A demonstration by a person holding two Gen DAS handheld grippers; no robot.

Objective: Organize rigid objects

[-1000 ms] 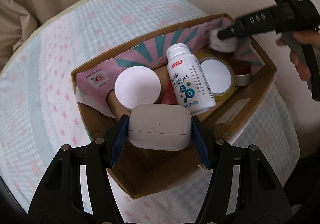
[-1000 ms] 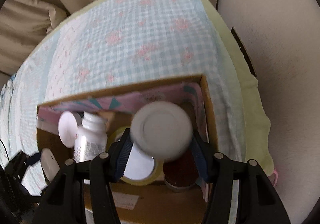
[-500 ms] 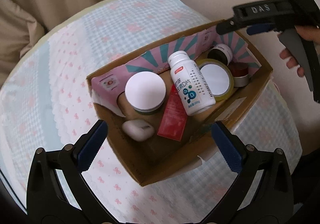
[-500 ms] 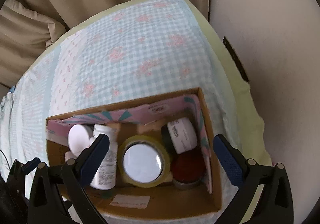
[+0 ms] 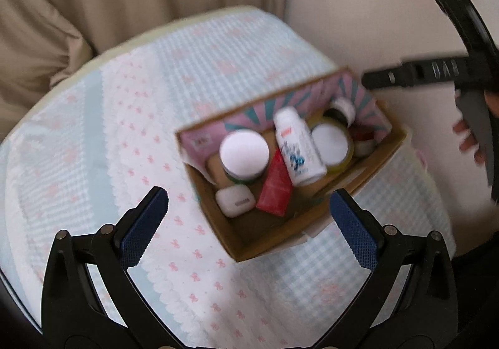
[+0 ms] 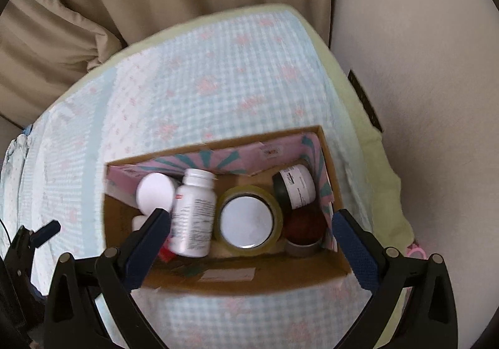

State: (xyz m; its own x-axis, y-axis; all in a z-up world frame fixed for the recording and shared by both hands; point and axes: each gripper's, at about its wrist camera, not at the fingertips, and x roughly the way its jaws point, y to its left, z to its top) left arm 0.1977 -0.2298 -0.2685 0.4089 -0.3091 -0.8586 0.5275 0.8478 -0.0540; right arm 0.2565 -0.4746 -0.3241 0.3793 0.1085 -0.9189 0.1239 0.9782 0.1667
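A cardboard box (image 5: pixel 274 240) (image 6: pixel 249 282) with a pink lining stands on a checked cloth. In it lie a white earbud case (image 5: pixel 234 201), a red packet (image 5: pixel 276 185), a white pill bottle (image 5: pixel 297 148) (image 6: pixel 195 215), a white-lidded jar (image 5: pixel 244 152) (image 6: pixel 155 194), a tape roll (image 5: pixel 332 145) (image 6: pixel 248 221), a small dark jar with a white label (image 6: pixel 296 187) and a red-topped tin (image 6: pixel 302 229). My left gripper (image 5: pixel 249 215) is open and empty above the box's near corner. My right gripper (image 6: pixel 251 230) is open and empty above the box.
The box sits on a bed with a blue and pink checked cloth (image 5: pixel 124 131) (image 6: pixel 202 74). Beige cushions (image 5: pixel 46 21) lie behind it. A pale wall (image 6: pixel 421 68) is on the right. The other gripper and hand show at the right of the left wrist view (image 5: pixel 436 74).
The left gripper let the earbud case go into the box and the right let the small jar go; both opened and have drawn back and up from the box.
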